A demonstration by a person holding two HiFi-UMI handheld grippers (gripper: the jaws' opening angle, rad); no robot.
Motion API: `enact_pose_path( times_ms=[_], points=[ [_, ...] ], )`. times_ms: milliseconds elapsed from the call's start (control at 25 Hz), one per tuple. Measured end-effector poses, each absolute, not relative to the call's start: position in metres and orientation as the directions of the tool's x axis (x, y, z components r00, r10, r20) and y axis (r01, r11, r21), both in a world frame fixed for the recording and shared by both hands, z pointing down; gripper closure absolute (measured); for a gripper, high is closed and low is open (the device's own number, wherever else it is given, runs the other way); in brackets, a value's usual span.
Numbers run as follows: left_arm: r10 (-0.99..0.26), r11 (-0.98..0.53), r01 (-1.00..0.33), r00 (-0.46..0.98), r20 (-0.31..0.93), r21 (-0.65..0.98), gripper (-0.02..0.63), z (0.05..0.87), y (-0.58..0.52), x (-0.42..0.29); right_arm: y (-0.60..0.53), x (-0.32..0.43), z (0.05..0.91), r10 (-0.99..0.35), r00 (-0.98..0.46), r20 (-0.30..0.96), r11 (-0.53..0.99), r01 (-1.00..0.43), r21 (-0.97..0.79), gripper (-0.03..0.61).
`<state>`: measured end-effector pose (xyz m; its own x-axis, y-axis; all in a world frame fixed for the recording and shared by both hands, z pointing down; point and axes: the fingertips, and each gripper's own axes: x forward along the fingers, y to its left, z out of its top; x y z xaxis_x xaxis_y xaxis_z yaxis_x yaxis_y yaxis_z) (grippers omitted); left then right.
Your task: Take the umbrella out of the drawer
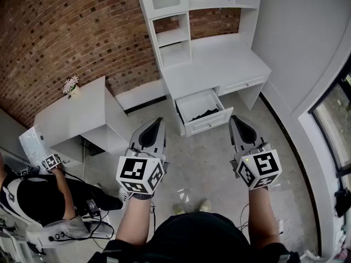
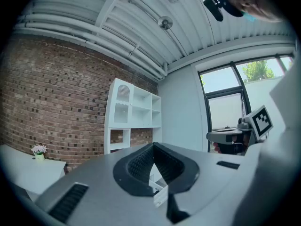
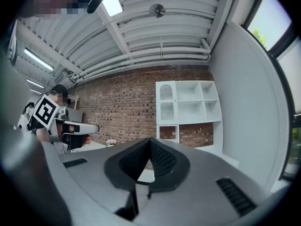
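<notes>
While the left gripper [image 1: 158, 124] and the right gripper [image 1: 237, 120] point level, each with jaws together on nothing, the dark umbrella [image 1: 206, 114] lies in the open drawer [image 1: 208, 125] of the white desk [image 1: 219, 64], farther off and between them. It seems to run left to right (hard to judge), slightly nearer the right gripper.

Right gripper [image 3: 149, 146]: grey body, black ribbed pads closed tip to tip, nothing between them; white shelf unit [image 3: 188, 109] against brick wall [image 3: 122, 109] beyond; small pot of flowers [image 3: 111, 142] left of the jaws; left gripper [image 3: 70, 128] with marker cube, far left; strip light [image 3: 111, 1] overhead.
</notes>
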<state>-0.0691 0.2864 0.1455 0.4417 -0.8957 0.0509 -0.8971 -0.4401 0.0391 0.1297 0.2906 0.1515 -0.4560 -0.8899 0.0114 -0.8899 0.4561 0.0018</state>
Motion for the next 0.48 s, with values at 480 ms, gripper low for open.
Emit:
enact_pose_path(
  times_ms=[480],
  points=[
    [-0.893,-0.445,-0.894,0.448,0.051,0.056,0.607,0.149,0.281,-0.051,0.285,0.144,0.153,-0.887,-0.462,0.013,0.463,-0.887,0.007,0.575]
  ],
)
